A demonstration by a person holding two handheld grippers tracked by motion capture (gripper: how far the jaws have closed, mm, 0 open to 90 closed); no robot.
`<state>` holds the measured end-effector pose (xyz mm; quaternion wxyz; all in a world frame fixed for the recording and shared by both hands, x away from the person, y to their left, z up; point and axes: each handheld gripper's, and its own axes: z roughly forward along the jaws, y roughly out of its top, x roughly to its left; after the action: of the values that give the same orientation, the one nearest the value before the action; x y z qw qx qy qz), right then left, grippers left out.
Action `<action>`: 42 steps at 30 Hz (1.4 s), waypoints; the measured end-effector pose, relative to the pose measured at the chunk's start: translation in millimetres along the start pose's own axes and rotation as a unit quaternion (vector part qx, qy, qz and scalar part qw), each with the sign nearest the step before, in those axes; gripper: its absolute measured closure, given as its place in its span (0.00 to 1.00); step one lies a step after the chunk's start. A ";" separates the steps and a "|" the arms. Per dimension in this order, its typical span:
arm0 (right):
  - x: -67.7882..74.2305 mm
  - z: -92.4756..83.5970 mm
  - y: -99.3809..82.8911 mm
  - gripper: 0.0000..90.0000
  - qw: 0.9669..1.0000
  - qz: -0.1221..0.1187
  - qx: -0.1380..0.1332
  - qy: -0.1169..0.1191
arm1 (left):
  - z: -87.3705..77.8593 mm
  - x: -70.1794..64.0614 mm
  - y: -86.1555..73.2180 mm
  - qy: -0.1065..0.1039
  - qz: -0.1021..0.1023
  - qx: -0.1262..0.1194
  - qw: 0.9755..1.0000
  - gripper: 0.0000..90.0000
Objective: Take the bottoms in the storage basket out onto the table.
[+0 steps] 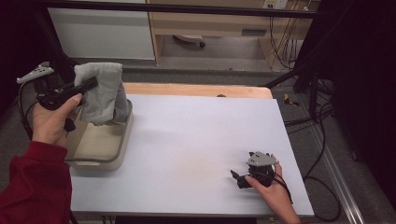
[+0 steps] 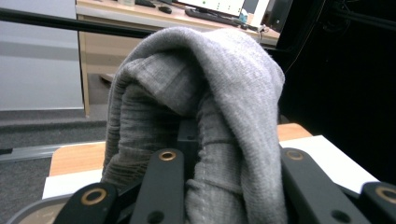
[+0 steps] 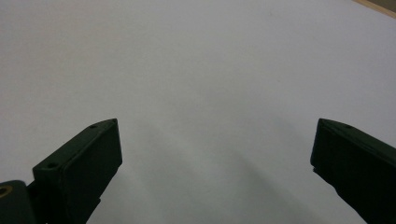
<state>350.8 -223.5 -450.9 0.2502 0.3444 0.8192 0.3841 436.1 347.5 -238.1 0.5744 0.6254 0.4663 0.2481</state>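
My left gripper (image 1: 91, 85) is raised at the table's left side and is shut on a grey cloth (image 1: 102, 91), which hangs in folds down into a beige bin (image 1: 122, 144). In the left gripper view the grey cloth (image 2: 205, 93) drapes over and between the black jaws of the left gripper (image 2: 233, 177), hiding their tips. My right gripper (image 1: 239, 178) lies low on the white table sheet (image 1: 196, 140) near the front right. Its jaws stand wide apart in the right gripper view, right gripper (image 3: 215, 144) open, with bare white sheet (image 3: 187, 56) between them.
A strip of wooden tabletop (image 1: 196, 89) shows behind the white sheet. A black frame bar (image 1: 187, 8) crosses the back. Cables (image 1: 322, 140) trail on the floor to the right of the table. The bin's rim (image 2: 28, 210) shows at the lower left of the left gripper view.
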 end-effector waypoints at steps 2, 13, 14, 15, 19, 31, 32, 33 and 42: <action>0.1 0.0 0.0 0.03 1.000 0.001 0.000 0.000 | -1.1 -0.9 1.7 -0.001 0.001 -0.003 1.000 0.80; -0.2 -0.5 0.3 0.03 1.000 0.006 -0.004 0.000 | -11.3 -5.3 13.7 -0.017 -0.008 -0.021 1.000 0.79; -0.5 -0.6 0.3 0.03 1.000 0.004 -0.004 -0.001 | -11.9 -6.3 14.2 -0.021 -0.011 -0.022 0.999 0.79; -0.4 -0.7 0.2 0.03 1.000 0.004 -0.004 -0.001 | -11.9 -8.2 14.7 -0.022 -0.006 -0.021 1.000 0.79; 0.1 -0.5 0.2 0.03 1.000 0.003 -0.001 -0.001 | -11.1 -14.7 16.8 -0.024 0.006 -0.021 0.999 0.79; -0.1 -0.5 0.2 0.03 1.000 0.003 0.000 -0.001 | -7.5 -23.7 21.5 -0.035 0.003 -0.025 0.999 0.79; -0.1 -0.5 0.2 0.03 1.000 0.003 -0.001 -0.001 | -6.9 -25.0 21.5 -0.036 0.004 -0.025 0.999 0.79; -0.1 -0.5 0.2 0.03 1.000 0.003 -0.002 -0.001 | -6.2 -26.6 21.3 -0.037 0.004 -0.026 0.999 0.79; -0.3 -0.9 0.2 0.03 1.000 0.003 -0.002 -0.001 | 3.8 -42.6 22.9 -0.054 0.010 -0.023 0.998 0.79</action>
<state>350.4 -224.1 -450.2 0.2509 0.3471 0.8169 0.3862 427.4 310.8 -207.6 0.6102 0.6293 0.4225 0.2305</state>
